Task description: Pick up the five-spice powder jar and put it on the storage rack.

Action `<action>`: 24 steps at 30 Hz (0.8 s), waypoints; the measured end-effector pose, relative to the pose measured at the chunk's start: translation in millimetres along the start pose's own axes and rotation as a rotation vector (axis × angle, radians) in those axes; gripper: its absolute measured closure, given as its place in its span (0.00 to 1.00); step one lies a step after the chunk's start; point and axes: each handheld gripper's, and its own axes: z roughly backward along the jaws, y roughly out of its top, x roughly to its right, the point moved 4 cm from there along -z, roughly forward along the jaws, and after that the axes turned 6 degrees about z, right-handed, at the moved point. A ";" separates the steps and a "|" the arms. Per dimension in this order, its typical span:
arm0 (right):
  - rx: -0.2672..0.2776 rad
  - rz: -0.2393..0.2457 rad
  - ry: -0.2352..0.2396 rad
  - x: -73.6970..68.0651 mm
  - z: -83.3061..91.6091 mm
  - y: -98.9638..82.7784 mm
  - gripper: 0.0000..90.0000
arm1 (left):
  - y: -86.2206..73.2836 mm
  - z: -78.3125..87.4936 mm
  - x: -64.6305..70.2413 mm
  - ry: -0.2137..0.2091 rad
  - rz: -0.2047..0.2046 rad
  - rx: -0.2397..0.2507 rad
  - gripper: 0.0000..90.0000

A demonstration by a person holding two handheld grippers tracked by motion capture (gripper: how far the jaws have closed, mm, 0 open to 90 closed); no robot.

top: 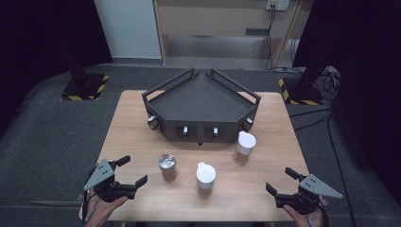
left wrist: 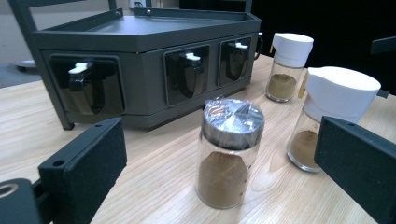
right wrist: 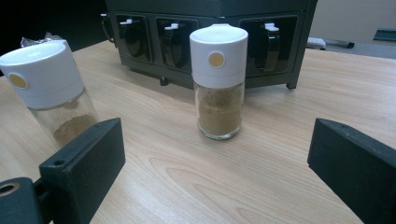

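Observation:
Three glass spice jars of brown powder stand on the wooden table (top: 142, 137). One has a foil-wrapped top (top: 167, 166) (left wrist: 229, 158). The other two have white caps: one in the middle (top: 205, 178) (left wrist: 327, 112) (right wrist: 51, 88), one farther right (top: 244, 147) (left wrist: 287, 65) (right wrist: 218, 79). My left gripper (top: 133, 170) (left wrist: 222, 149) is open at the near left, facing the foil-topped jar without touching it. My right gripper (top: 280, 180) (right wrist: 217, 154) is open at the near right, with the right white-capped jar ahead of its jaws at a distance.
A dark grey angled rack (top: 201, 101) (left wrist: 140, 42) (right wrist: 210, 9) stands at the back of the table, with hook-like clips in recesses along its front. Bare wood lies between the jars and the near edge. Dark stands and cables sit on the floor behind.

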 end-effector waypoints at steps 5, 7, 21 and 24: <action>0.000 -0.001 0.002 0.2 0.0 -0.1 0.04 | 7.8 -9.5 2.8 -0.013 -0.015 -0.020 0.01; 0.001 0.000 0.002 0.2 0.0 -0.1 0.05 | 11.1 -18.0 4.4 -0.021 -0.018 -0.035 0.02; 0.001 -0.002 0.003 0.4 0.2 -0.2 0.05 | 12.2 -52.9 2.4 -0.054 -0.014 -0.088 0.03; 0.001 -0.002 0.004 0.5 0.3 -0.2 0.05 | 10.6 -60.5 -1.6 -0.073 -0.003 -0.091 0.03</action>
